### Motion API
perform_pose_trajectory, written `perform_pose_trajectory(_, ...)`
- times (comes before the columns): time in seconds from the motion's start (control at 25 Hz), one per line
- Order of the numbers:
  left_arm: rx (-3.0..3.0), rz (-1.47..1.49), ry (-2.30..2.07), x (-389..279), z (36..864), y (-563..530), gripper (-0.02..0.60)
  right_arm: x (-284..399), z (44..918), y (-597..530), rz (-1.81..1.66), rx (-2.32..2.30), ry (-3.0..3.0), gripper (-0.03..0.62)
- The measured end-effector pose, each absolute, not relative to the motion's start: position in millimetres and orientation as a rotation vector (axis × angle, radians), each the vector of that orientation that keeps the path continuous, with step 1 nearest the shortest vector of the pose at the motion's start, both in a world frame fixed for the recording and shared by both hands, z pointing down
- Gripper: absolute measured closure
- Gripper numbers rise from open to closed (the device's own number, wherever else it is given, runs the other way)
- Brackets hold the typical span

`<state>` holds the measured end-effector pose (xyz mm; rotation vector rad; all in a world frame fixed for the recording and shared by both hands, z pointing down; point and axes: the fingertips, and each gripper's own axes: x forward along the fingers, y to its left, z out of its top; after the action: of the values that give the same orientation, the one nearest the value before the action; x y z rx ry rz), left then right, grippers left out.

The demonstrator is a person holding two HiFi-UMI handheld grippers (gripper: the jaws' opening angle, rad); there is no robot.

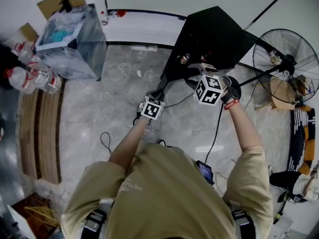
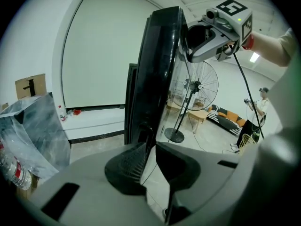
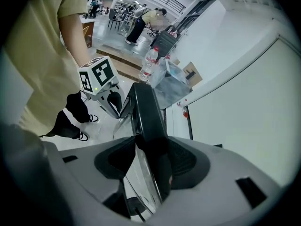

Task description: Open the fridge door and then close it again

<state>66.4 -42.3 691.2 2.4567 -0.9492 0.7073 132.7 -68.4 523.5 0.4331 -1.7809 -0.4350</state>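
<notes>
Fridge (image 1: pixel 209 34): black, on the floor at its far edge, by the white wall.
Fridge door (image 2: pixel 160 69): swung out from the fridge, standing up straight (one side is shiny glass).
Left tool (image 2: pixel 149 166): closed on the door's thin edge, low down.
Right tool (image 3: pixel 146 159): jaws wide, pinching the door's thick edge near its top.
Fan (image 1: pixel 286 59): on the floor, right of the fridge.
Water bottles (image 1: pixel 35 76): by the floor's left edge.

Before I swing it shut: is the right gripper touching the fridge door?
Touching. The right gripper view shows the fridge door running by its black edge between the jaws of the right gripper, with both pads against it.
</notes>
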Motion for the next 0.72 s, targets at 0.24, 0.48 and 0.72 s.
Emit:
perform_pose_trajectory(0.24, 2.450, 0.750, -0.935, 58.2, 697.4, -57.0, 0.505, 128.2, 525.7, -80.1, -0.420, 0.461, -1.748, 0.364)
perform_pose_trajectory(0.48, 2.488, 0.769, -0.881, 55.4, 697.2, -74.3, 0.505, 124.1, 526.1, -95.0, -0.389, 0.499, -1.727, 0.364)
perform_pose_trajectory(0.72, 2.519, 0.804, -0.831, 57.5, 695.1, -83.6, 0.505, 124.1, 527.0, -103.5, -0.340, 0.521, -1.695, 0.362)
